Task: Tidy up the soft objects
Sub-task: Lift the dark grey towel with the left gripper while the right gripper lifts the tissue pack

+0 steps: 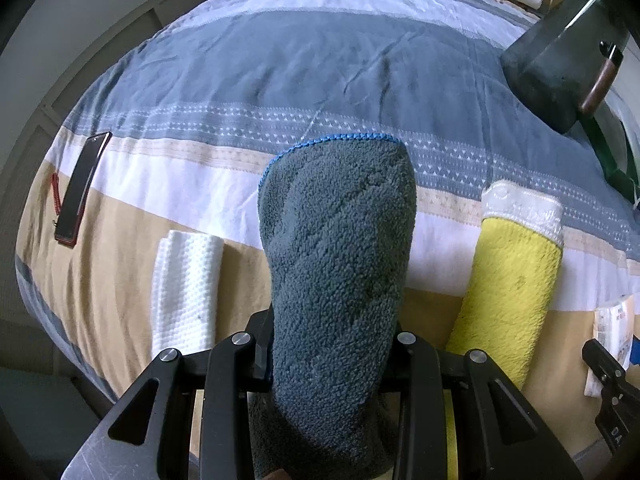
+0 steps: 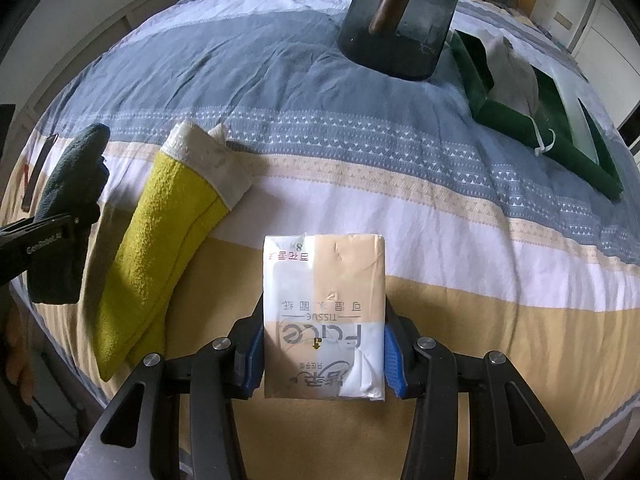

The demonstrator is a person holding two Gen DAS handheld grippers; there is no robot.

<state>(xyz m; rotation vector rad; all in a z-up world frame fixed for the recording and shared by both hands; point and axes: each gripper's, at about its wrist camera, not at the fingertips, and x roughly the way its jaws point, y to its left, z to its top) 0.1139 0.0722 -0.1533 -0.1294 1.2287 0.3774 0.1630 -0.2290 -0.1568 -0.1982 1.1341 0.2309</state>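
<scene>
My left gripper [image 1: 332, 364] is shut on a folded dark grey towel [image 1: 340, 260] with blue edging, held above the striped bedspread [image 1: 320, 64]. A folded white cloth [image 1: 186, 292] lies to its left, and a folded yellow towel [image 1: 512, 280] with a white end lies to its right. My right gripper [image 2: 324, 356] is shut on a pack of face tissues [image 2: 324, 312], with its blue pads [image 2: 394, 364] against the pack's sides. In the right wrist view the yellow towel [image 2: 160, 248] lies to the left of the pack, and the left gripper holding the grey towel [image 2: 72, 184] is at the far left.
A phone in a red case [image 1: 82, 188] lies on the bed at the left. A dark stool-like object [image 2: 400, 20] stands on the far part of the bed. A green tray [image 2: 560, 128] holding a grey cloth [image 2: 512, 76] sits at the right.
</scene>
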